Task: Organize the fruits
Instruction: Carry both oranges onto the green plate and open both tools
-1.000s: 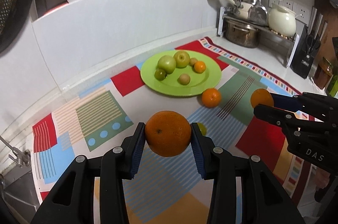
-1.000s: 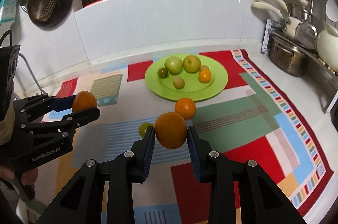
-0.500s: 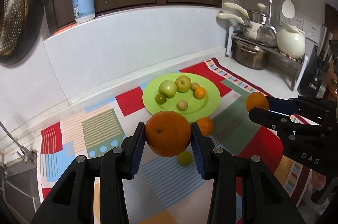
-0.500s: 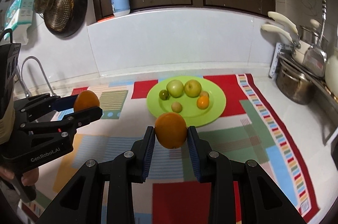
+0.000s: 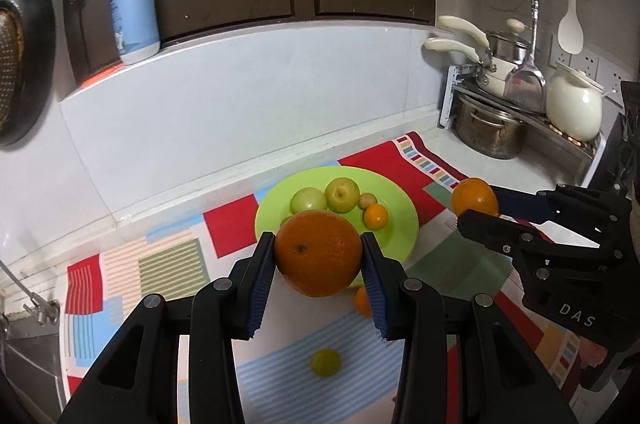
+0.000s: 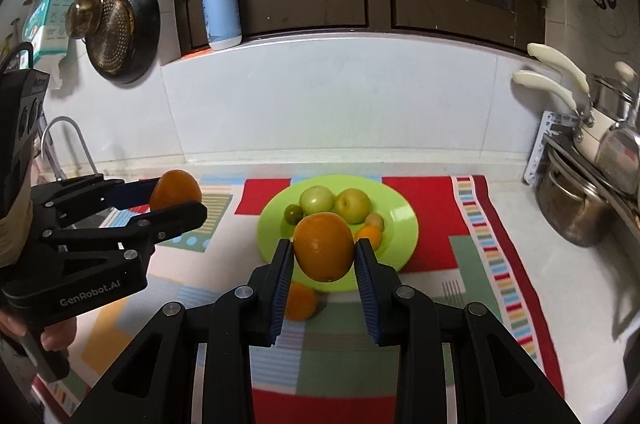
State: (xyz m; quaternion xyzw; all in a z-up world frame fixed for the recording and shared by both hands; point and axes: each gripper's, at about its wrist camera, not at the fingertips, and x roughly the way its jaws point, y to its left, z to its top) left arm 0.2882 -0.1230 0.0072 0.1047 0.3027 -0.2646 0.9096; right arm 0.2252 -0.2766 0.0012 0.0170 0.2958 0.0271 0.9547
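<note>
My left gripper (image 5: 319,266) is shut on a large orange (image 5: 318,252), held well above the mat. My right gripper (image 6: 323,256) is shut on another orange (image 6: 324,246), also held in the air. Each gripper shows in the other's view, the right one (image 5: 476,203) at the right and the left one (image 6: 176,191) at the left. A green plate (image 5: 400,199) holds two green apples, a small orange and small fruits; it also shows in the right wrist view (image 6: 400,216). A loose orange (image 6: 300,300) and a small green fruit (image 5: 326,362) lie on the mat.
A colourful patterned mat (image 6: 480,264) covers the white counter. Pots and a rack (image 5: 492,127) stand at the right. A sink tap (image 6: 64,143) is at the left. A soap bottle (image 6: 220,11) stands on the ledge above the backsplash.
Both grippers have risen with their oranges, so the plate and mat sit lower and farther in both views. The fruits on the mat and plate have not moved.
</note>
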